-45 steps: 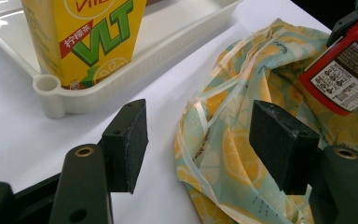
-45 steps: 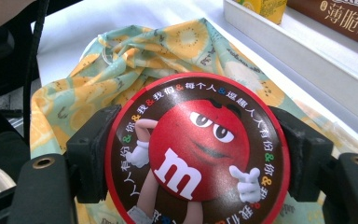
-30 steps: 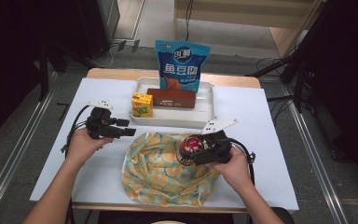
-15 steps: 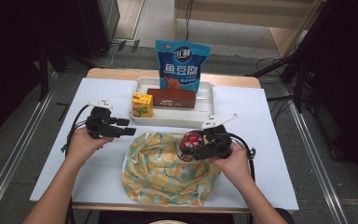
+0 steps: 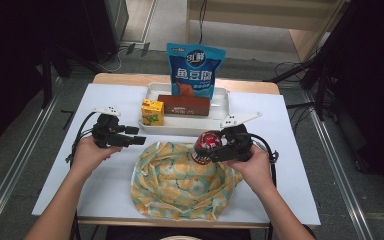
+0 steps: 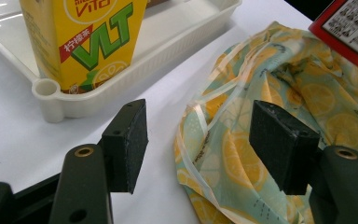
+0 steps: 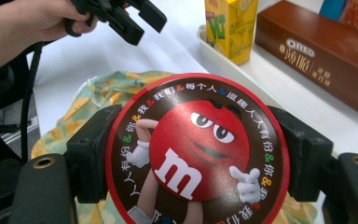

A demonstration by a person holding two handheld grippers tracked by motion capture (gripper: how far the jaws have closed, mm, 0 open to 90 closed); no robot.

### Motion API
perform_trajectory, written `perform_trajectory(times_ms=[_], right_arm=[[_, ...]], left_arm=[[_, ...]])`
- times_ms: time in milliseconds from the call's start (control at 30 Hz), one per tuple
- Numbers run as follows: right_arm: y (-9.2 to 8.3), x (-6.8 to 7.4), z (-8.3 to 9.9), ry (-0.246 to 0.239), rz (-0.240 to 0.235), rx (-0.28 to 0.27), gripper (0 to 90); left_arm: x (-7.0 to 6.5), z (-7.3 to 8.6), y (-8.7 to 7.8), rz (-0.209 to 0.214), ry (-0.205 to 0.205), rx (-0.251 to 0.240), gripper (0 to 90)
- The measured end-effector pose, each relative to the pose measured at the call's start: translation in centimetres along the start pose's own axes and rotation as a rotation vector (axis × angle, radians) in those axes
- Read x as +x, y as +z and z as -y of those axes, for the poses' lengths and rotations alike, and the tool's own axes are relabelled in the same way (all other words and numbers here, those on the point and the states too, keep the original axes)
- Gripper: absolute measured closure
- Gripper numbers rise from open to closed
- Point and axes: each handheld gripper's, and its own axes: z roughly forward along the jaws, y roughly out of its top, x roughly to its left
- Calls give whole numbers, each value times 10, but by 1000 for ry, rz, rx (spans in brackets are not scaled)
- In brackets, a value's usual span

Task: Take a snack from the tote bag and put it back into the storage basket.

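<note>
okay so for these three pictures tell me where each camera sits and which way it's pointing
High view: above the person's side, looking forward and down at the table; forearms and hands enter from below.
Left gripper view: on the left gripper, facing the lemon-print bag; open black jaws.
Right gripper view: on the right gripper, jaws clamping the candy tin.
Both gripper views share the yellow drink carton.

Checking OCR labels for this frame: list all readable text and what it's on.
"m" on the round red candy tin; ring of small Chinese characters around its lid, too small to read surely.
"VLT" and "VITO" (top cut off) on the yellow drink carton.
"OREO" on the brown box; Chinese beneath it blurred.
"鱼豆腐" on the blue snack bag.
Fine print on the tin's side label: unreadable.
</note>
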Motion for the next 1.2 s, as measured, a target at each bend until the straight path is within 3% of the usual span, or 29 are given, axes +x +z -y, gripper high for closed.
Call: perform_trajectory(times_ms=[233,1200], right_arm=[[-4,-3,-8,-4,12,-3,259],[0,-47,-26,49,77,9,260]], left_arm=[[-1,0,0,4,5,-2,374],[-1,-1,0,8,5,-6,372]])
